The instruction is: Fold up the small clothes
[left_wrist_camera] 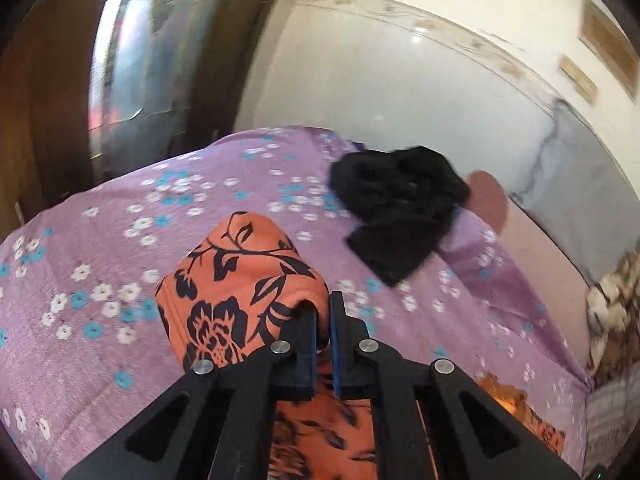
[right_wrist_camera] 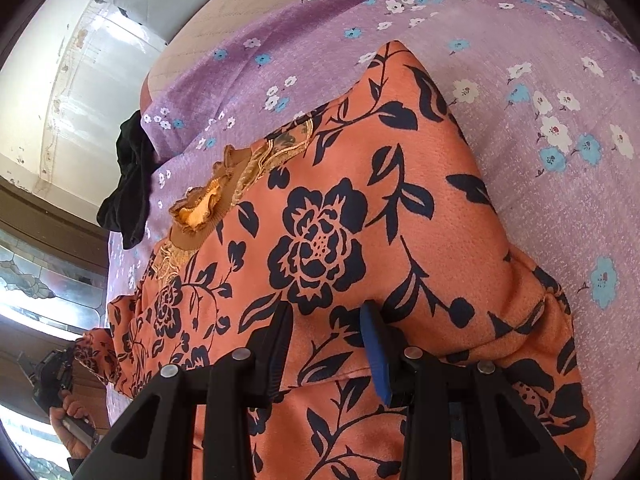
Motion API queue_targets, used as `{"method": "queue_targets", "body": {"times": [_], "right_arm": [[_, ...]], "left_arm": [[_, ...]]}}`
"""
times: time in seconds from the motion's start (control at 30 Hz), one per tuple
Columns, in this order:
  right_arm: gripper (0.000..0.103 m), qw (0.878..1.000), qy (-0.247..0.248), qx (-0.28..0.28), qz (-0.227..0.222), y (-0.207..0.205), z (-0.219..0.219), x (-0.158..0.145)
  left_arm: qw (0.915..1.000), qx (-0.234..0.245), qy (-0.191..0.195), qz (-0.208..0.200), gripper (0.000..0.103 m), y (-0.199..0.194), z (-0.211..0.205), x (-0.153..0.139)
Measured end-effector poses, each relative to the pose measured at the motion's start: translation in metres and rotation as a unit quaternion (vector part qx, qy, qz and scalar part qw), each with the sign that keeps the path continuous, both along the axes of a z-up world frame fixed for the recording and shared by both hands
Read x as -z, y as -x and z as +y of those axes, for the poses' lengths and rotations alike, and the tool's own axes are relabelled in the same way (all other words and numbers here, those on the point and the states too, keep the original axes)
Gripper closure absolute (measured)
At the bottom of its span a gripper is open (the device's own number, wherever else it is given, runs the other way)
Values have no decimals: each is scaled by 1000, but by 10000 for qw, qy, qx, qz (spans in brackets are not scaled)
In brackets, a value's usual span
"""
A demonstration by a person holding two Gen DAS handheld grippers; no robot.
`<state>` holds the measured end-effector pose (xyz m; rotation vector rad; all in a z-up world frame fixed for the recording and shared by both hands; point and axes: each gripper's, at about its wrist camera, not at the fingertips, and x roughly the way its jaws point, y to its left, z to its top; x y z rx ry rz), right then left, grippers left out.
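Our left gripper [left_wrist_camera: 322, 312] was clenched on a fold of the orange flowered garment [right_wrist_camera: 360, 216], lifting it off the purple bedsheet [left_wrist_camera: 120, 240]. The right gripper [right_wrist_camera: 326, 320] rested on the garment's body with jaws part open, fabric between them; we could not tell whether it pinched. The cloth looked light, soft and limp, so we judged hems and corners the best holds. A black garment [left_wrist_camera: 396, 204] lay nearby.
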<state>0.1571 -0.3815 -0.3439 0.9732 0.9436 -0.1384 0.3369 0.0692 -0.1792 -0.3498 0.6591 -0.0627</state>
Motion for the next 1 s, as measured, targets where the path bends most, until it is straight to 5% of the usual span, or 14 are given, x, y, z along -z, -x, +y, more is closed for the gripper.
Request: {"method": "queue_targets", "body": {"times": [0.07,0.13,0.23,0.3,0.37,0.4,0.47,0.63,0.73,0.83,1.0], "right_arm": [[64,10000,-37,44,-23,2,-1,-1],[64,10000,-40,76,-50,4,-3,-3],[64,9997,-24,209,-113,8,-10,-8],[64,9992,-53,340,-194,13,-21,-13],[61,9981,-99,518,-333,20,-33,-18],[43,9971,-128,619,-436,25,-39,-22],[27,9943,-198,813,-655,33,-46,-28],[27,9950,66,599,-791,27,-40,-41],[27,9959,232,485,-726,17,-36,-43],[27,9948,523,758,-440,16,-42,-39],[29,9959,286,809,-292,9,-52,-20]], "left_arm": [[9968,754,-244,-133,98,17,-65,-15],[9846,1612,-634,-235,98,46,-135,-22],[9463,3012,-1159,-219,95,95,-230,-18],[9185,3632,-1550,-187,66,125,-270,-9],[9062,3805,-1804,-381,32,145,-283,-8],[9039,3833,-1831,-498,26,150,-279,-11],[9092,3728,-1747,-618,26,145,-262,-21],[9668,2243,-1179,-335,17,81,-169,-25],[9817,1398,-1272,246,18,47,-127,7],[9793,968,-1702,508,18,36,-115,39],[9549,1254,-2568,806,18,37,-145,84]]}}
